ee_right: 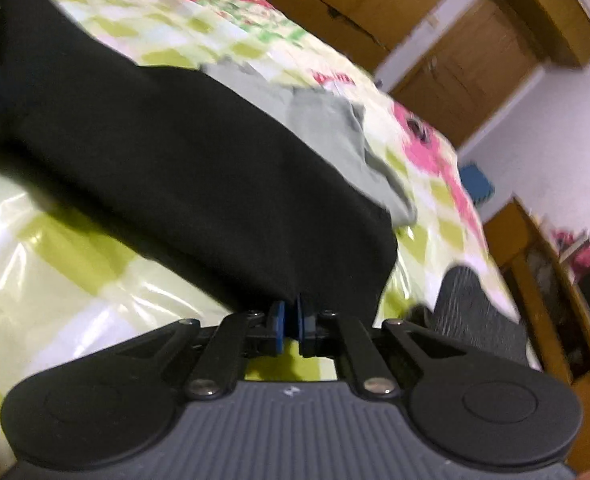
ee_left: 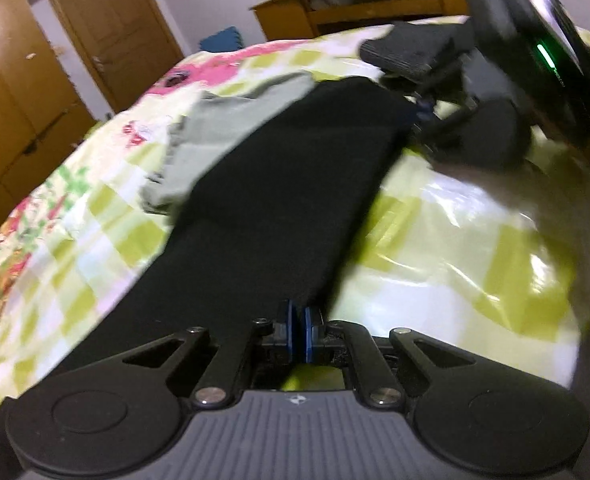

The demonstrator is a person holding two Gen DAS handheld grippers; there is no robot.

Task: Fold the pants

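The left gripper [ee_left: 298, 316] is clenched on the near end of the black pants [ee_left: 279, 184]; they stretch flat across the checked, flowered bedspread [ee_left: 435, 248], partly over a grey garment [ee_left: 231, 128] on their left; at their far right end the right gripper [ee_right: 290, 318] pinches the edge

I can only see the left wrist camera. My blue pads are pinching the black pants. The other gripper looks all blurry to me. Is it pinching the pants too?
Observer: Yes. The right gripper is shut on the black pants, at their near edge.
Operator: Which bit of the edge?
Observer: Close to a corner. The fabric ends just to the right of the grip.
Operator: Is anything next to that corner?
Observer: A dark ribbed cloth lies to its right, with a strip of bedspread showing between them.
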